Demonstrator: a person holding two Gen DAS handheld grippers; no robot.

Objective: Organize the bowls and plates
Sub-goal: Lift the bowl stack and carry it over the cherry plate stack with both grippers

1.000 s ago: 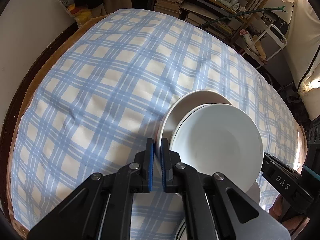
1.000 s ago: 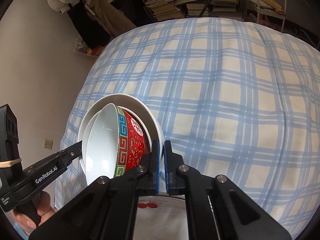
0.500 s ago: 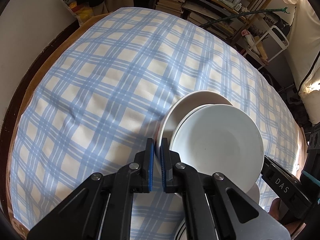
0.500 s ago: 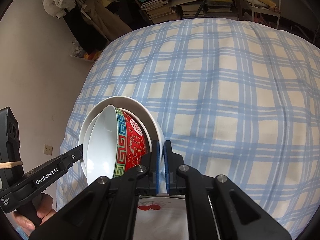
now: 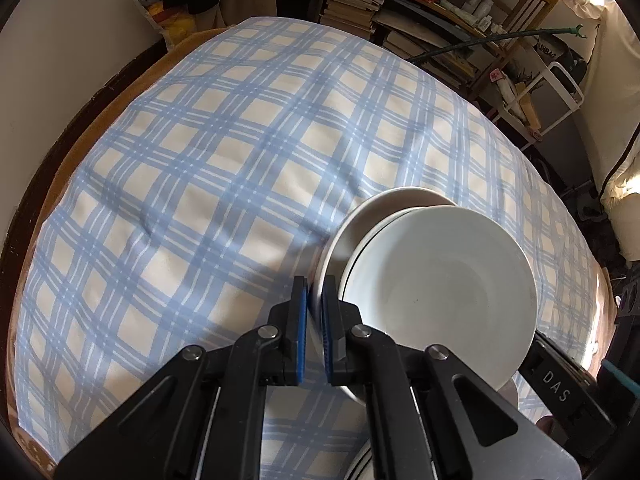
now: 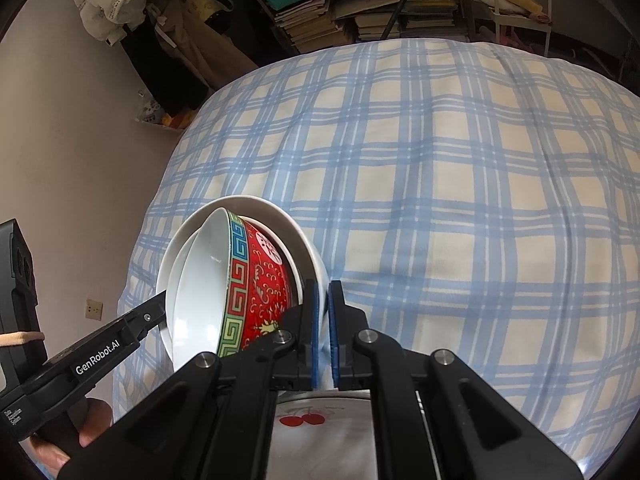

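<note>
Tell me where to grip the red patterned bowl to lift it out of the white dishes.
Grip the red patterned porcelain bowl by its rim, at the green and blue key-pattern band, coming from the open side. It lies tipped on edge inside the white dishes, so the rim is exposed; one tong goes inside the white interior, one on the red wall.

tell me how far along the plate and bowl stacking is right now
Done: a red patterned bowl already sits nested in a white plate. In hand: the left gripper and right gripper each pinch that plate's rim, holding it tilted above the checked cloth. Left: setting it down, possibly on the cherry-print dish below.
</note>
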